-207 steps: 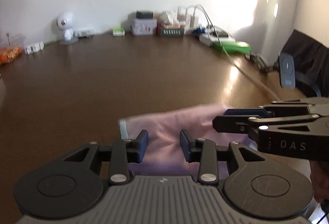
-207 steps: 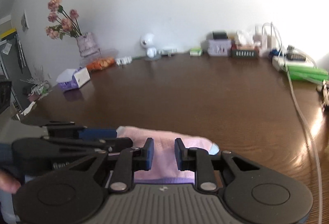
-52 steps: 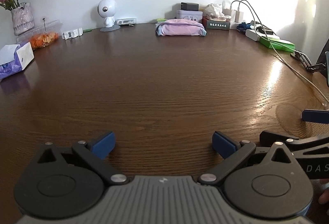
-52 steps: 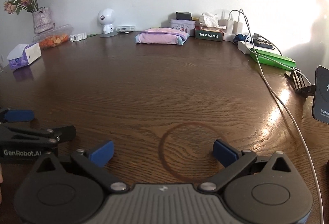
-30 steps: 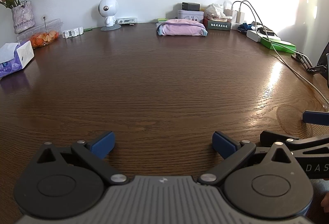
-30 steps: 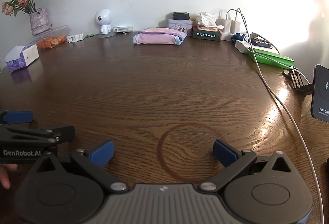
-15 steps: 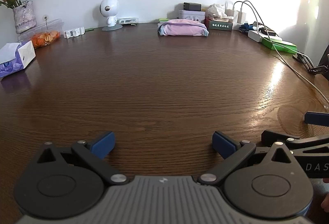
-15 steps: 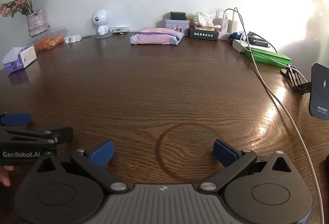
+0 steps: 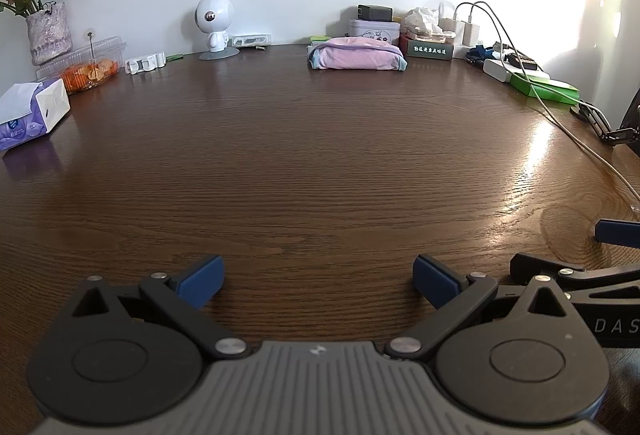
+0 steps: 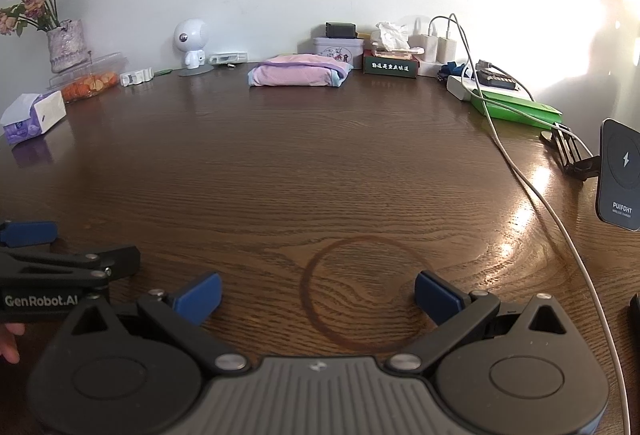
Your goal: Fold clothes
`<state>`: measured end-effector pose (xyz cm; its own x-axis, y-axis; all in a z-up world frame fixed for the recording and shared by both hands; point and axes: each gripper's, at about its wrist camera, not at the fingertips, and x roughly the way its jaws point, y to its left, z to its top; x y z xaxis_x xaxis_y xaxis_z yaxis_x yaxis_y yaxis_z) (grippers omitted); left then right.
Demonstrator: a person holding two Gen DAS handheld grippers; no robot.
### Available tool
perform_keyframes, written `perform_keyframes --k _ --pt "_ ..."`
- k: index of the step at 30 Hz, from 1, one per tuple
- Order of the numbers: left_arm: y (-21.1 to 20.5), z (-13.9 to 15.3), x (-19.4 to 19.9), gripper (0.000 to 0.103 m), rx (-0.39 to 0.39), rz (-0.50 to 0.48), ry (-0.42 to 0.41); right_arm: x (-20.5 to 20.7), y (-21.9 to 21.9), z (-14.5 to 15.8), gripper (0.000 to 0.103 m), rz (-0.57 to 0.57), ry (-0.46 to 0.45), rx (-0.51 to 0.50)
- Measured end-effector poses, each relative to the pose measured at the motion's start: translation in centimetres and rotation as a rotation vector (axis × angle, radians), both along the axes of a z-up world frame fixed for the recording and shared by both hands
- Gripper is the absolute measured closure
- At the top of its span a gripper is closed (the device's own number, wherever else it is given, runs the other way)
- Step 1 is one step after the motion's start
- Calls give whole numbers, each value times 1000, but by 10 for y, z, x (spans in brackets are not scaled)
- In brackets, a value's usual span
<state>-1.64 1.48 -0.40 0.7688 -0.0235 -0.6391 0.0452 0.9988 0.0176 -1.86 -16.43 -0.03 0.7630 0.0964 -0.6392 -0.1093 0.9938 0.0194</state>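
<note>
- Left tool [image 9: 318, 281]: spread wide, holding nothing, low over the counter [image 9: 320, 171].
- Right tool [image 10: 318, 293]: likewise spread, holding nothing.
- Folded cloth [image 9: 356, 54] lies on the counter's far edge, just beside the tin [image 9: 374, 29].

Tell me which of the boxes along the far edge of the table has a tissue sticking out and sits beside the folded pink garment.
The dark green tissue box with white lettering, right of the folded pink garment. The purple tissue box lies far left.

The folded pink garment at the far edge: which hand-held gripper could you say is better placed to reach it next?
Neither clearly: the folded pink garment lies far off, and left hand-held gripper and right hand-held gripper sit open, side by side.
</note>
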Motion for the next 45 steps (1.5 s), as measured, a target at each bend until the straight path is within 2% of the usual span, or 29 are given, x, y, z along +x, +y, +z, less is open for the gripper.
perform_keyframes --k 45 --pt "1 0 0 1 -2 1 1 -1 2 -1 0 -4 0 -1"
